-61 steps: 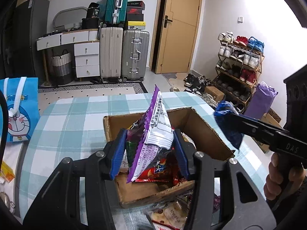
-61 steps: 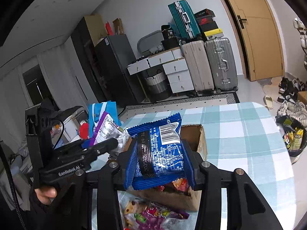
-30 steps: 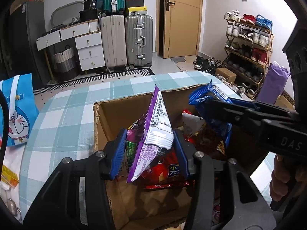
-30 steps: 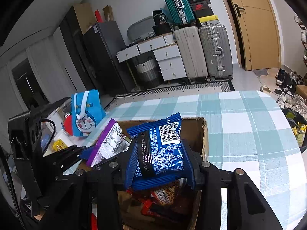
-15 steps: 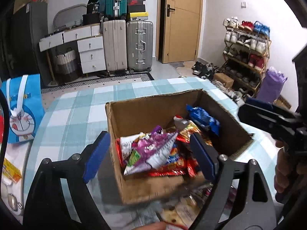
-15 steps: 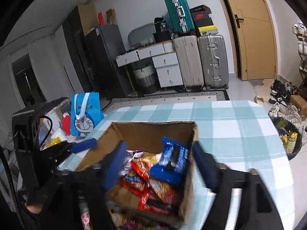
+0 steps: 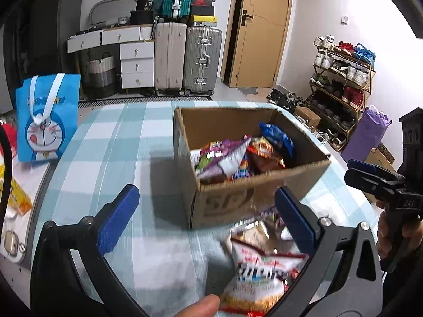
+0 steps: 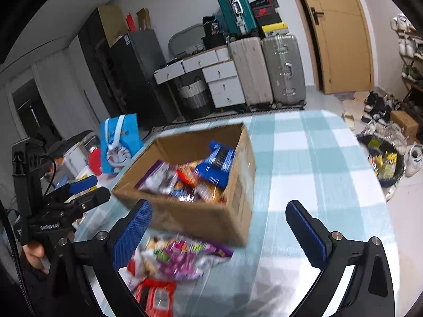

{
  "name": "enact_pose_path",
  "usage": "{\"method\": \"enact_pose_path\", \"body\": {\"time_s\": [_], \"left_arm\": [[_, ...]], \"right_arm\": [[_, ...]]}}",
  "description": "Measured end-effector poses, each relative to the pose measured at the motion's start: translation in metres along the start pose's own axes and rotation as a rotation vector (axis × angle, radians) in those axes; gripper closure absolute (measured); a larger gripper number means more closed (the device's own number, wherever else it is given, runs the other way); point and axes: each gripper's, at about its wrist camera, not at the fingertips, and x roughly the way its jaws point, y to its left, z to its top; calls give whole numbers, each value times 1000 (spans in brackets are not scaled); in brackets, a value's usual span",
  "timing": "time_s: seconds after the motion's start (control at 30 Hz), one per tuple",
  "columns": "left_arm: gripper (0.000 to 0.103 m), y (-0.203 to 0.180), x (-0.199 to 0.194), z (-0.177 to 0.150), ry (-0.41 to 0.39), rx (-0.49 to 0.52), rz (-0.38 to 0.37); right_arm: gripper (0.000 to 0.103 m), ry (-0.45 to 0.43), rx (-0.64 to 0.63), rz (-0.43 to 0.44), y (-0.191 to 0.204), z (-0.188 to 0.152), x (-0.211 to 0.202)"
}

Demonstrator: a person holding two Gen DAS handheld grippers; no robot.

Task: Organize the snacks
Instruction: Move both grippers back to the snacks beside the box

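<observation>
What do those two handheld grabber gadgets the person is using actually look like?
Both are black plastic frames with silver screws. The left gripper and right gripper each end in two fingers faced with blue, finely dimpled pads. Seen from the side, the right one bears small pale lettering on its body, the left one white lettering too blurred to read. A black cable runs beside the left tool.

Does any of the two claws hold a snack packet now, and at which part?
No. The left claw and the right claw are both open and empty; their jaws have just been opening, with nothing between them.
</observation>
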Motion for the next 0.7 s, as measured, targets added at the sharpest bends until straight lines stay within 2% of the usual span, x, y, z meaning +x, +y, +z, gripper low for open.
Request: {"method": "enact_pose_path", "body": {"time_s": [0.4, 0.7], "left_arm": [[1, -2, -7, -37, 94, -4, -38], [1, -16, -4, -48, 147, 69, -64]], "right_arm": [[0, 118, -58, -16, 19, -43, 9], [0, 201, -101, -14, 32, -53, 24]]}}
